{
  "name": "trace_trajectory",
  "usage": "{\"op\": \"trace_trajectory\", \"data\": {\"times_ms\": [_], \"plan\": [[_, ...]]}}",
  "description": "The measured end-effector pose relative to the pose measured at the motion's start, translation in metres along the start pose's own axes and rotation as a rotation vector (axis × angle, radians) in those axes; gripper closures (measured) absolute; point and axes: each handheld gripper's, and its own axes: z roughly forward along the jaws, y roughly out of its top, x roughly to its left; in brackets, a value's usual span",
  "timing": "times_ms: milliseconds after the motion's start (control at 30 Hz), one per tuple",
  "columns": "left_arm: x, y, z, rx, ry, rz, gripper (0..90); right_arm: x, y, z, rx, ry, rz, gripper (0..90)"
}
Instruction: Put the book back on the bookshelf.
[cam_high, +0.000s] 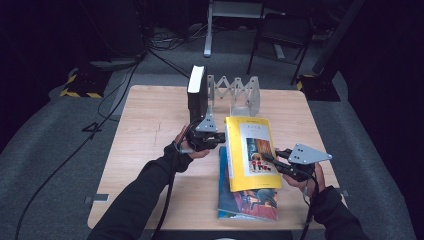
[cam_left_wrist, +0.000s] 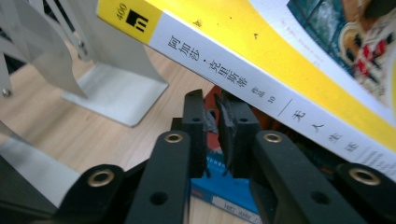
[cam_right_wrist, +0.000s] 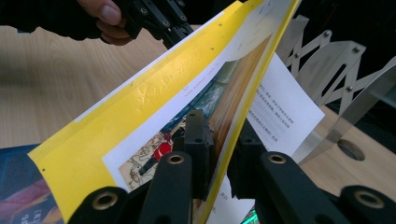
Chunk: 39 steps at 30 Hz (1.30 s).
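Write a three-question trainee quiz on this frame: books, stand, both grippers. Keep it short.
1. True or false: the right gripper is shut on the front cover of the yellow paperback book.
2. What lies on the light wooden table directly under the yellow book? A) a blue paperback book B) a white plate C) a black box
3. Which thing stands upright against the grey metal folding book stand?

Key
1. True; its jaws pinch the cover's edge in the right gripper view.
2. A, the blue paperback book.
3. The black hardcover book with white page edges, at the stand's left end. The left gripper, shut, is at the yellow book's spine side.
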Motion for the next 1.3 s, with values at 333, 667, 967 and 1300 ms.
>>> {"op": "trace_trajectory", "data": {"times_ms": [333, 667, 967, 1300], "plan": [[-0.010, 0.020, -0.012, -0.049, -0.010, 0.037, 84.6, 0.018, -0.008, -0.016, -0.093, -0.065, -0.048, 82.9], [-0.002, 0.040, -0.024, -0.101, 0.004, 0.053, 88.8, 0.012, 0.004, -0.011, -0.168, -0.145, -0.087, 86.3], [-0.016, 0.041, -0.028, -0.161, -0.013, 0.057, 83.0, 0.020, -0.010, -0.017, -0.165, -0.150, -0.091, 86.9], [-0.037, 0.017, -0.025, -0.067, 0.053, 0.149, 65.1, 0.028, -0.021, -0.031, -0.159, -0.132, -0.097, 86.9]]}}
